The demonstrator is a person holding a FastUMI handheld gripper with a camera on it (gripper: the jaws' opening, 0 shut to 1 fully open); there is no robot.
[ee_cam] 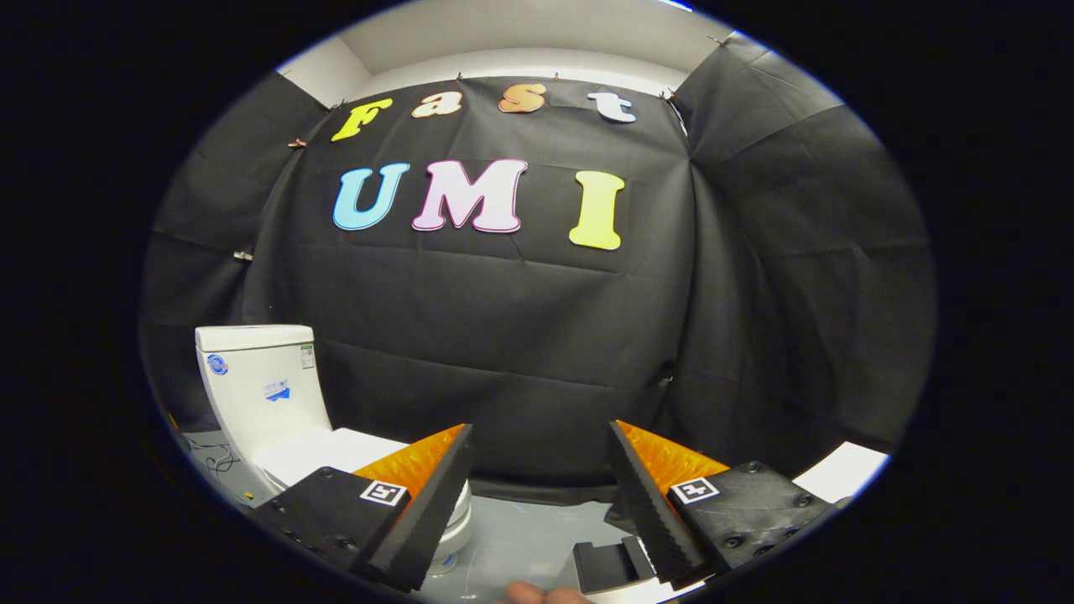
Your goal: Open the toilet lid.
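**Toilet lid's still down, gripper nowhere near it**

So here's the setup. The toilet (277, 419) sits off to the left against the black cloth wall (520, 335), with its tank (256, 377) standing upright at the back and a few stickers on the tank's side. The toilet lid (336, 449) is flat down over the bowl, closed, so can't tell you anything about what's inside the bowl. Same with the tank, its cover is on.

The hand-held gripper (541, 470) has its fingers spread wide apart with nothing between them, just a view of the cloth wall and the grey floor (537, 520). The left finger overlaps the front part of the toilet in the view, covering the front end of the lid, but whether it's actually touching is hard to say; it looks like it's held above and in front rather than on it. The right finger is well off to the right of the toilet.

Other bits: some thin cables (214, 457) on the floor just left of the toilet's base, behind it. A small dark block-shaped thing (608, 564) on the floor right of the toilet, near the right finger. A white flat panel (843, 470) far right of the toilet, past the right finger. And a bit of a person's finger (537, 594) pokes in below the gripper.
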